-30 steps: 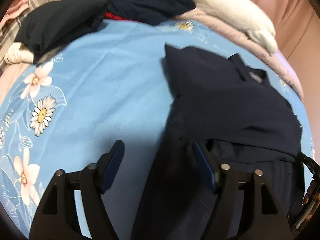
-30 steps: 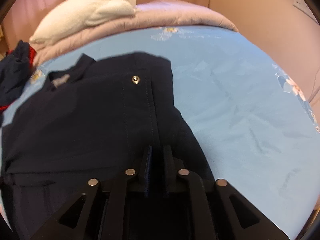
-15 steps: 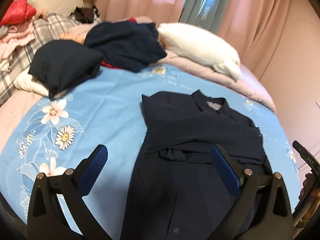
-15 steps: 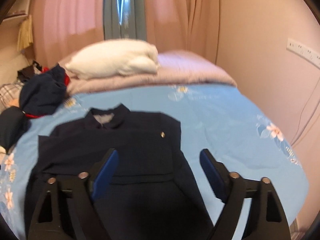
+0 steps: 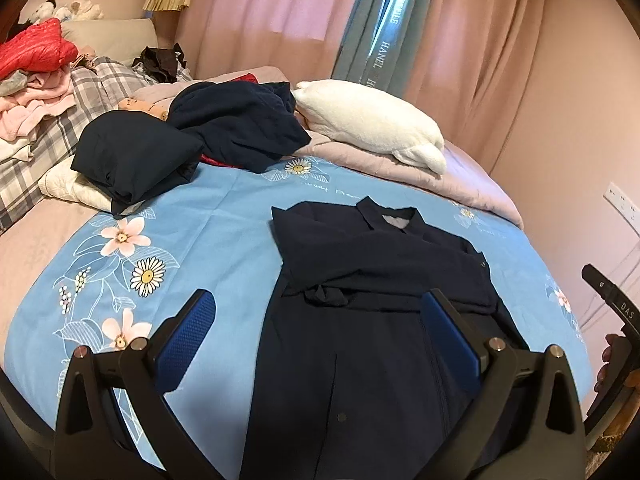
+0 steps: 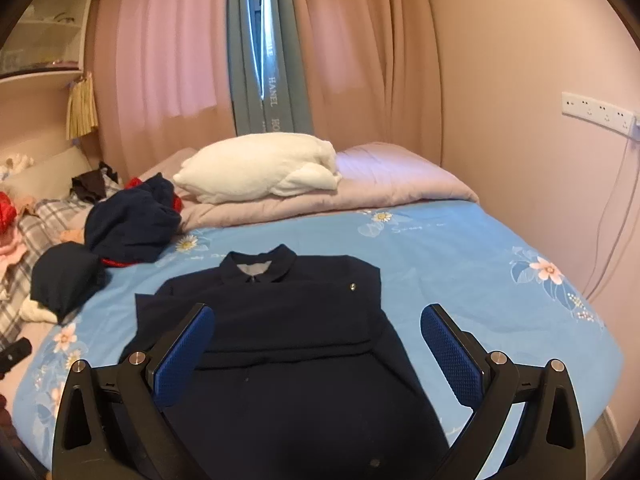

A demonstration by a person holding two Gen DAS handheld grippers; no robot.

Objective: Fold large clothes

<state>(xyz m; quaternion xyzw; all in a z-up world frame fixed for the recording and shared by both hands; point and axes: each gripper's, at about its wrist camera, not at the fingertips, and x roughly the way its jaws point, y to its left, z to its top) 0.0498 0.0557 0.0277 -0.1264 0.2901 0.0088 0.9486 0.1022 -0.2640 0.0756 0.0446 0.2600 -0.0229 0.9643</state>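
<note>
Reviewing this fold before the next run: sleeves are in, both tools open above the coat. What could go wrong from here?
1. The folded sleeves lie loose across the coat; lifting the hem could slide them out.
2. The coat's lower part runs toward the bed edge near the camera; it might slip off.
3. The dark clothes pile sits close by and could be mistaken for it.

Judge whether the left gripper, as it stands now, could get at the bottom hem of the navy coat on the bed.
Probably yes. The left gripper hangs open above the navy coat, and nothing lies between them. The hem itself falls below the frame, so its exact position is unseen.
</note>
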